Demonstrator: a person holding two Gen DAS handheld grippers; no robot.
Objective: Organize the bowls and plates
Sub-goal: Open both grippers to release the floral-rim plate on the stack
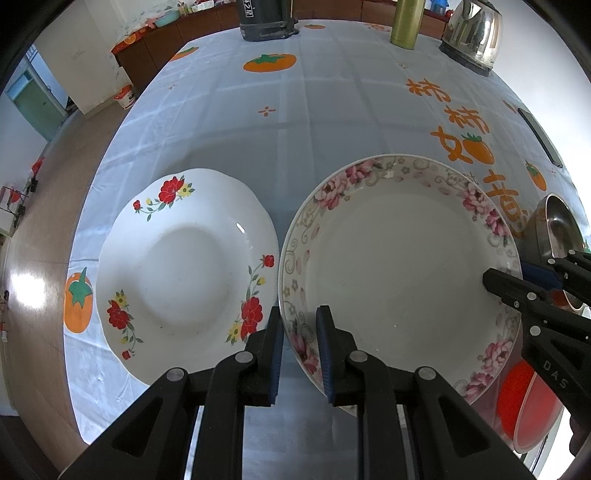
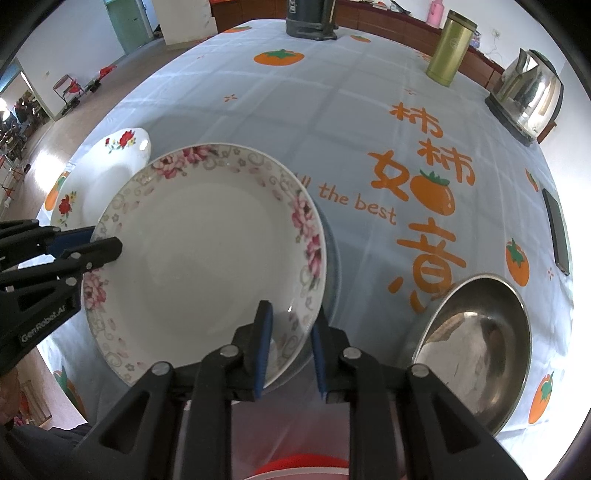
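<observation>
A plate with a pink-flower rim (image 1: 399,266) (image 2: 207,251) is held between both grippers, apparently just above the tablecloth. My left gripper (image 1: 299,312) is shut on its near-left rim, one finger above and one below. In the right wrist view the same gripper (image 2: 103,240) comes in from the left edge. My right gripper (image 2: 291,310) is shut on the opposite rim and appears in the left wrist view at the right (image 1: 509,275). A white plate with red flowers (image 1: 184,258) (image 2: 110,166) lies on the table beside it. A bluish rim (image 2: 332,258) shows under the held plate.
A steel bowl (image 2: 476,347) (image 1: 554,229) sits to the right of the plate. A red bowl (image 1: 524,402) lies low at the near edge. At the far side stand a kettle (image 2: 528,96), a green flask (image 2: 448,48) and a dark jug (image 2: 310,18). A phone (image 2: 557,229) lies at right.
</observation>
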